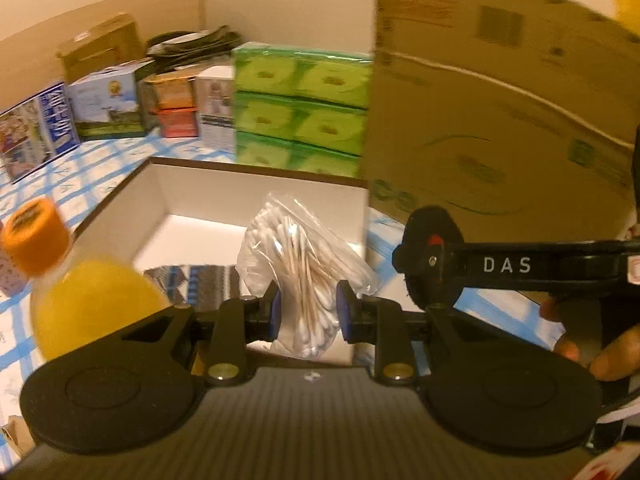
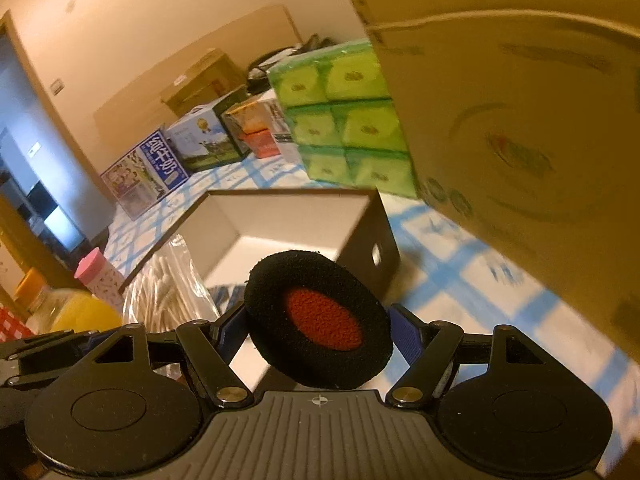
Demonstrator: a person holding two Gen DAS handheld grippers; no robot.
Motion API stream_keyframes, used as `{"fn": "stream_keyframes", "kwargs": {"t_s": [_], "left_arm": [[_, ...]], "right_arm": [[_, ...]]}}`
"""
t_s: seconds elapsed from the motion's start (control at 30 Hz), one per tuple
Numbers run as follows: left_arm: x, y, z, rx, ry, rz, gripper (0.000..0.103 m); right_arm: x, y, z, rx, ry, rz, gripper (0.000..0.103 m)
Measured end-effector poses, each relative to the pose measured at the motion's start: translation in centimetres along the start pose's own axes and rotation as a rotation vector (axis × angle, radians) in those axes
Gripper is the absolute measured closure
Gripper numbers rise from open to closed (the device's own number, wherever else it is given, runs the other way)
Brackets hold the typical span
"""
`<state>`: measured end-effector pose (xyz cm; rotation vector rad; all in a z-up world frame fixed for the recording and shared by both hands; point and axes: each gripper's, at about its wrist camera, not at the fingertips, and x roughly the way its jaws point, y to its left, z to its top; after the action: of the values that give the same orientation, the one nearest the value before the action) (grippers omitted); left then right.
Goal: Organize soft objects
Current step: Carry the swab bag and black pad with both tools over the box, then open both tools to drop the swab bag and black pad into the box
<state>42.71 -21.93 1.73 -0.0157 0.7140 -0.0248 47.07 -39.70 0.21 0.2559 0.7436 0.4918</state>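
Left gripper (image 1: 307, 312) fingers pinch a bag of cotton swabs (image 1: 298, 276); right gripper (image 2: 316, 330) fingers clamp a headphone (image 2: 318, 320), both poised over the open box (image 2: 288, 216) mid-bench for dropping.

Open box (image 1: 256, 196) on table (image 1: 100, 168); tissue packs (image 1: 300, 108) behind it.
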Motion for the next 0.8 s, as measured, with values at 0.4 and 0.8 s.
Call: {"fn": "stream_keyframes", "kwargs": {"t_s": [0.4, 0.8], "left_arm": [[7.5, 0.9, 2.8, -0.067, 0.025, 0.214, 0.078], [10.6, 1.0, 1.5, -0.063, 0.068, 0.246, 0.068]], "right_arm": [[10.5, -0.8, 6.5, -0.115, 0.018, 0.152, 0.029], [15.7, -0.3, 6.3, -0.237, 0.072, 0.146, 0.012]]}}
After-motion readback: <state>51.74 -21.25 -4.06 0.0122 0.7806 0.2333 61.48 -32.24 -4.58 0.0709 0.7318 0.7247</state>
